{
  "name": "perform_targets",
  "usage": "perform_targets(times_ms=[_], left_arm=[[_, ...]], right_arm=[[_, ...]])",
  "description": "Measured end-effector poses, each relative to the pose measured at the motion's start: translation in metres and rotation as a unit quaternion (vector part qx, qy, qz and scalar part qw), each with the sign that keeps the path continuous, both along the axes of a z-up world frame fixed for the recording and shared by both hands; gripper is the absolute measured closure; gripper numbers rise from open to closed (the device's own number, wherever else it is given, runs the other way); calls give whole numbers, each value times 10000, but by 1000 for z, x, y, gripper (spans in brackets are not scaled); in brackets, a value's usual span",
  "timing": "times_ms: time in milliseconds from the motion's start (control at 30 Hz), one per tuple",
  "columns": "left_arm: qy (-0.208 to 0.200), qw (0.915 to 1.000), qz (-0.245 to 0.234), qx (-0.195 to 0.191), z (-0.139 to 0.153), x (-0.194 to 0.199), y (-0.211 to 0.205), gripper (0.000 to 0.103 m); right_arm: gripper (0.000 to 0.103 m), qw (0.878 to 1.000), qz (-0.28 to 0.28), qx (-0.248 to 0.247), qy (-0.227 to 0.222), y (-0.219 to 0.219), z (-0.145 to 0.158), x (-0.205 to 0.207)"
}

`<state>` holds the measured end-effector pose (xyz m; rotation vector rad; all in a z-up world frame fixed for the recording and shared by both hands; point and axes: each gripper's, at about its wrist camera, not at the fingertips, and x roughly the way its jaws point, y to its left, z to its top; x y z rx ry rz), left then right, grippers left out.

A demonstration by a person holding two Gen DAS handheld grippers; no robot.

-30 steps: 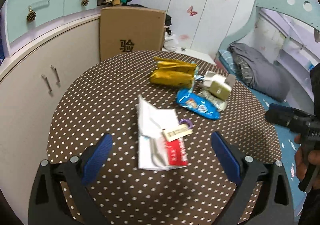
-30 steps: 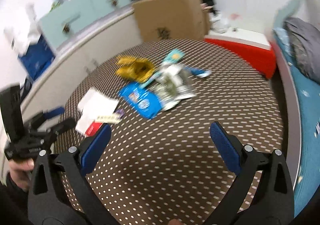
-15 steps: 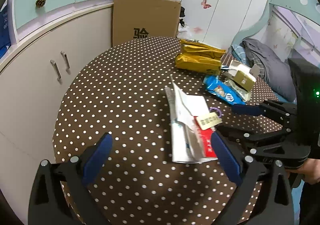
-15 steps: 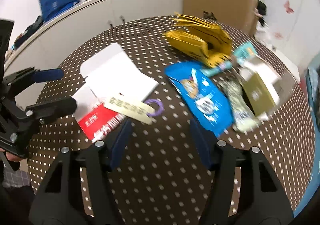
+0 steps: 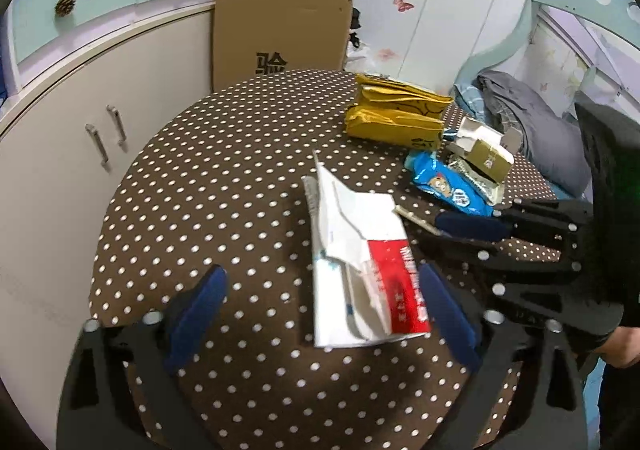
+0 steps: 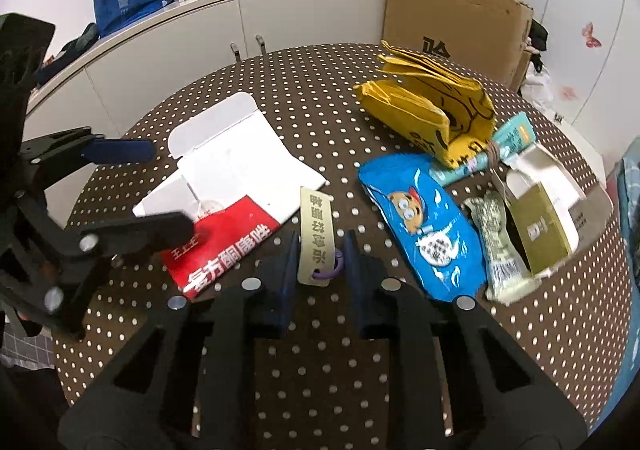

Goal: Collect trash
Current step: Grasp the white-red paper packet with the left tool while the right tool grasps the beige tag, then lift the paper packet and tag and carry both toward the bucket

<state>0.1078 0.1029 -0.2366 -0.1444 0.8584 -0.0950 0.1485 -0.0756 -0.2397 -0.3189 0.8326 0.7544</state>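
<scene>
Two hand-held grippers work a round table [image 5: 208, 186] in a brown polka-dot cloth: at lower centre of the right wrist view the right gripper [image 6: 320, 246] is closing its blue jaws around a beige paper tag [image 6: 317, 228] with a purple loop, the tag between the pads, though whether they press it yet cannot be told. In the left wrist view the left gripper [image 5: 320, 314], jaws wide and narrowing, straddles a torn white-and-red carton [image 5: 360, 262] at frame centre without touching it. A yellow bag [image 6: 432, 118], blue snack wrapper [image 6: 424, 230] and olive box [image 6: 544, 226] lie to the right
</scene>
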Motion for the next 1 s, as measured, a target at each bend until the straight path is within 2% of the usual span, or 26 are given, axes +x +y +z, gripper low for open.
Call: perform_targets(times_ms=[100, 133, 167, 233, 300, 567, 1000], left_arm=[[164, 9998, -134, -12, -3, 9, -6, 37], [212, 9996, -177, -21, -5, 12, -8, 47], [215, 9995, -225, -41, -5, 14, -11, 50], [204, 9993, -321, -67, -4, 16, -16, 69], [209, 9989, -393, -141, -3, 17, -19, 81], [-44, 9986, -494, -195, 13, 9, -32, 93], [-403, 9960, -792, -98, 47, -4, -63, 95]], right_arm=[[80, 9999, -94, 69, 70, -9, 1, -3], [80, 9999, -131, 82, 65, -13, 2, -5], [80, 9998, -157, 94, 65, -14, 3, -6], [80, 9996, -233, 156, 64, -21, 6, -9], [80, 9993, -306, 204, 40, -29, 9, -13], [80, 9977, -545, 368, -133, -62, 30, -24], [80, 9896, -1090, 704, -625, -132, 72, -39]])
